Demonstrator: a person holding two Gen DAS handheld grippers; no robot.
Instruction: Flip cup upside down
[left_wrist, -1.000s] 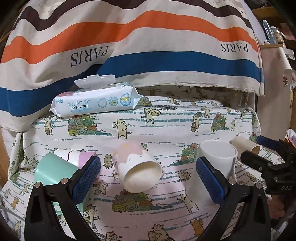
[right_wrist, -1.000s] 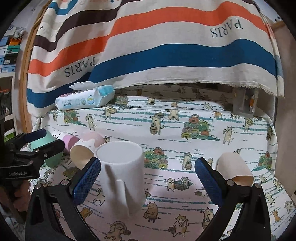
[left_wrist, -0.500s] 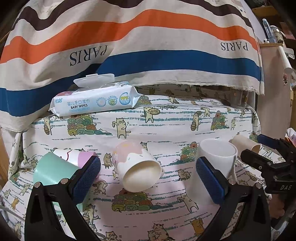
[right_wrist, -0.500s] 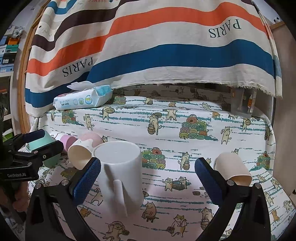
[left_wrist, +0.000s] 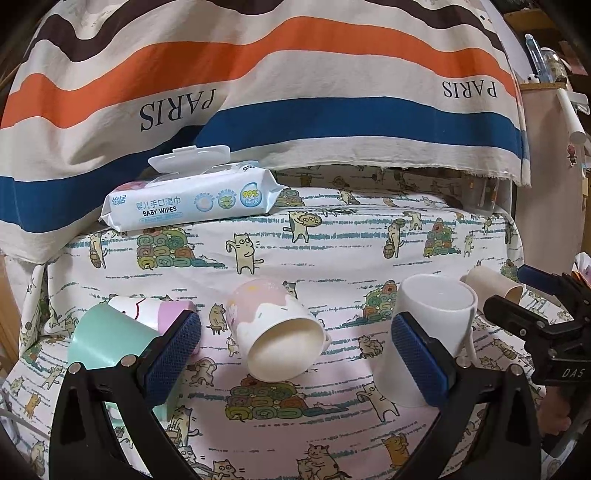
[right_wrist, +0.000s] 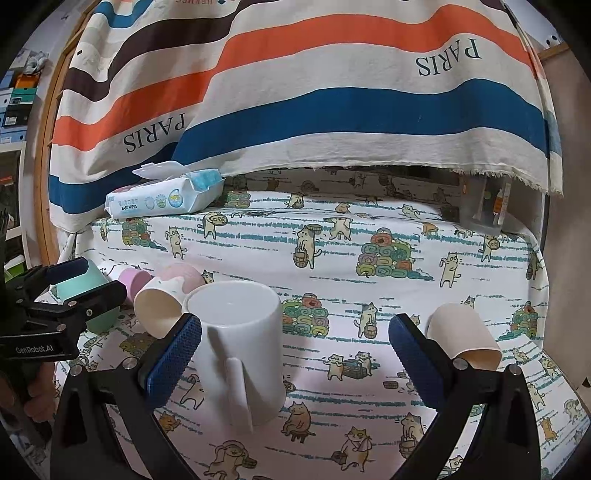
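A white mug (right_wrist: 240, 350) stands upside down on the cat-print cloth, its handle facing me; it also shows in the left wrist view (left_wrist: 432, 325). A pink-and-cream cup (left_wrist: 273, 332) lies on its side, mouth toward the left gripper; it also shows in the right wrist view (right_wrist: 166, 299). My left gripper (left_wrist: 295, 358) is open and empty, with this cup between and just beyond its fingers. My right gripper (right_wrist: 295, 358) is open and empty, the white mug by its left finger. A beige cup (right_wrist: 461, 332) lies on its side at the right.
A mint cup (left_wrist: 103, 339) and a white-and-purple cup (left_wrist: 155, 310) lie at the left. A baby wipes pack (left_wrist: 192, 199) sits at the back left. A striped PARIS cloth (left_wrist: 295, 92) hangs behind. A clear container (right_wrist: 484, 210) stands at the back right.
Both views have shifted only slightly. The cups and mug have not moved, and both grippers stay open.
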